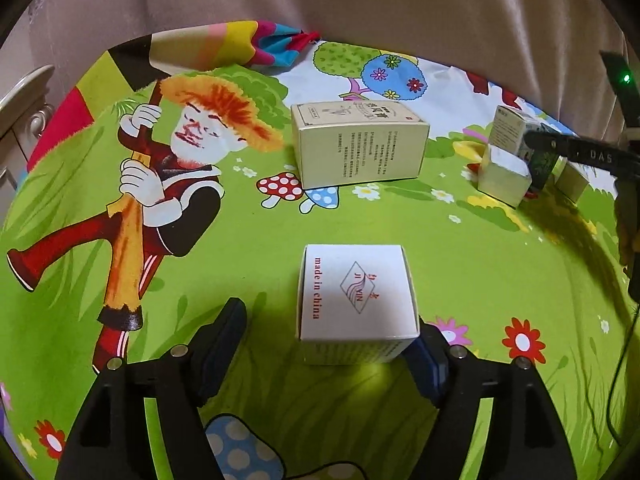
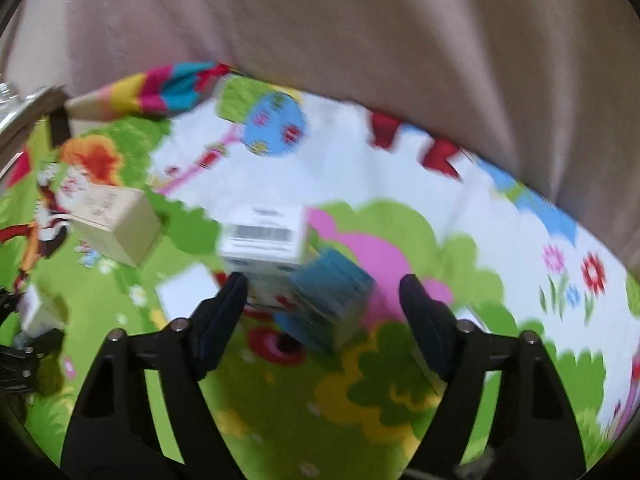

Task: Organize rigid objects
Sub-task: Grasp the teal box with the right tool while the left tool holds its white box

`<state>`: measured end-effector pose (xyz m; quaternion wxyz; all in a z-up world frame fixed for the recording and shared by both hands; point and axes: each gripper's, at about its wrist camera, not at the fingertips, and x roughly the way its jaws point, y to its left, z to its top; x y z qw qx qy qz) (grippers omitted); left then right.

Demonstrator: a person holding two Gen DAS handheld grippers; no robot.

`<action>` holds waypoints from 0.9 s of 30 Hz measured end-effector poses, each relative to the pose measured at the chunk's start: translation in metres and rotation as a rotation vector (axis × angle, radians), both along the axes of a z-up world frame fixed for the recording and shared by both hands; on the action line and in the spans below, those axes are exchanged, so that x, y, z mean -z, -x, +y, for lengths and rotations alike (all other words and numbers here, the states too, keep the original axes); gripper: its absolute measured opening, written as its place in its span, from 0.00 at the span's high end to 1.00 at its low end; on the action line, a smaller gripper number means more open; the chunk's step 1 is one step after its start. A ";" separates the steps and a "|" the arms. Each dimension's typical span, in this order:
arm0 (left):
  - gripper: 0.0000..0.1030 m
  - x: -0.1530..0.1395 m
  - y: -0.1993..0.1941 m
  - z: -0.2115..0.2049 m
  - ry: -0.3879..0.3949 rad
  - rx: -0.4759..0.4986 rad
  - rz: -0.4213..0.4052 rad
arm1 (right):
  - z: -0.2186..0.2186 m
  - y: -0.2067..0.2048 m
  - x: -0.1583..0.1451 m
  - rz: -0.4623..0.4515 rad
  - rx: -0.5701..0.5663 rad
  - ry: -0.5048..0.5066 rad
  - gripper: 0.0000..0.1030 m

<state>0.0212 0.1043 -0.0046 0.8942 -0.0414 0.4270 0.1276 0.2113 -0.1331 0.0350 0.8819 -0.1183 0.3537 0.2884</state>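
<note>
Left wrist view: nearest the lens, left gripper (image 1: pixel 332 340), jaws apart, tilted down at cartoon-printed cloth (image 1: pixel 500 272). Between the fingers, white cube box (image 1: pixel 356 294) printed "made in china", standing on the cloth; right pad touching or just beside its lower right corner, left pad clearly off it with green cloth showing in the gap. Farther back, centre, cream carton (image 1: pixel 360 144) lying on its long side. Far right, cluster of small boxes (image 1: pixel 506 178) with right gripper (image 1: pixel 540 160) reaching into them from the edge. Beige curtain (image 1: pixel 360 0) behind the cloth.

Right wrist view, heavily blurred: right gripper (image 2: pixel 322 316) with jaws apart. Between and just ahead of the fingers, barcode box (image 2: pixel 264 236), white, upright, and teal box (image 2: pixel 332 296), tilted, leaning against it. Left pad close to the barcode box, contact impossible to tell through the blur; right pad clear of the teal box. Cream carton (image 2: pixel 116 220) off to the left.
</note>
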 end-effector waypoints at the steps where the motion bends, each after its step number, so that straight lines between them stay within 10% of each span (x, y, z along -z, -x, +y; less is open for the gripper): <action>1: 0.26 0.000 0.000 0.000 0.001 0.000 0.000 | 0.007 0.001 -0.001 -0.002 -0.037 0.023 0.57; 6: 0.25 0.000 -0.001 0.001 0.002 -0.002 0.000 | -0.005 0.044 -0.003 0.005 -0.063 0.090 0.59; 11: 0.25 -0.001 0.000 0.001 0.003 -0.006 0.000 | -0.051 0.113 0.007 0.093 -0.120 0.027 0.41; 20: 0.24 0.000 0.000 0.001 0.004 -0.008 -0.001 | -0.051 0.096 0.034 0.200 0.051 0.048 0.33; 23: 0.24 0.000 0.001 0.000 0.010 -0.011 -0.003 | -0.042 0.104 0.035 0.136 0.091 0.079 0.68; 27: 0.24 0.000 0.002 0.002 0.020 -0.011 -0.006 | -0.045 0.135 0.030 0.114 0.132 0.049 0.68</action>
